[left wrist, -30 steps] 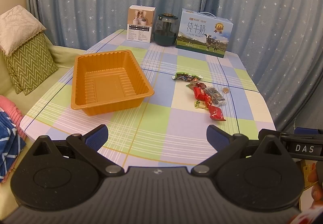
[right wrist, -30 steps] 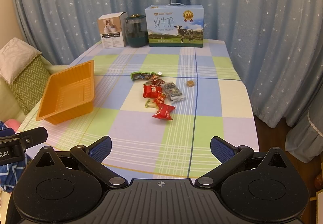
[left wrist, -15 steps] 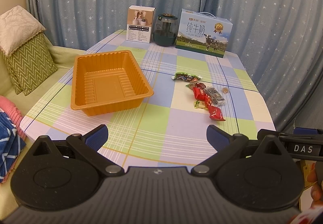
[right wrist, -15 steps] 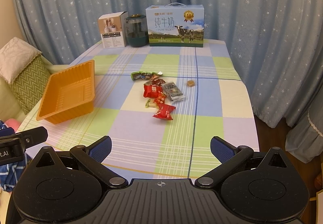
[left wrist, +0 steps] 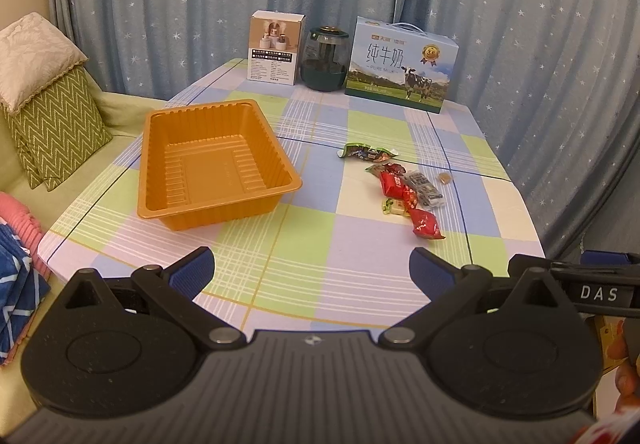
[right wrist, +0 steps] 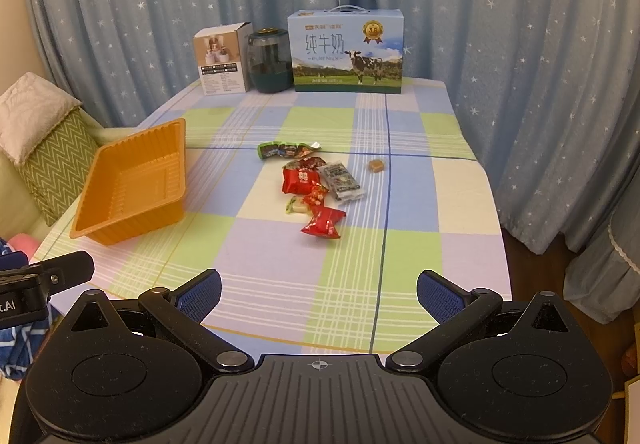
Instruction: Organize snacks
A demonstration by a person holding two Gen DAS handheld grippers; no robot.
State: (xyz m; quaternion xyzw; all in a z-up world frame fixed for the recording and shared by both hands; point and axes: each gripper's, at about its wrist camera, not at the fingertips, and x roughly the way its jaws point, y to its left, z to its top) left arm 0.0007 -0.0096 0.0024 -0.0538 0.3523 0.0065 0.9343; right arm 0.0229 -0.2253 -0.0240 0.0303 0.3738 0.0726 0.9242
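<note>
On checked table [left wrist: 304, 268]: orange tray [left wrist: 212, 163] left, snack wrappers [right wrist: 316, 183] heaped mid-right, well apart. Near edge: left gripper [left wrist: 312, 272] and right gripper [right wrist: 319, 290] spread wide, gripping nothing.

warm, fairly dim indoor light falls evenly; shadows are soft, no strong glare. fisheye bending curves the edges, corners go black, and distant detail looks slightly soft.

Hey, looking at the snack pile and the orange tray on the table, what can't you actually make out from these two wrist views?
- Snack pile: wrappers overlap, so the exact count is unclear in both views.
- Wrapper print: too small to read.
- Small brown candy: too small to identify.
- Orange tray: in the right wrist view, its near wall hides part of the floor.
- Table: near edge hidden behind each claw body.
</note>
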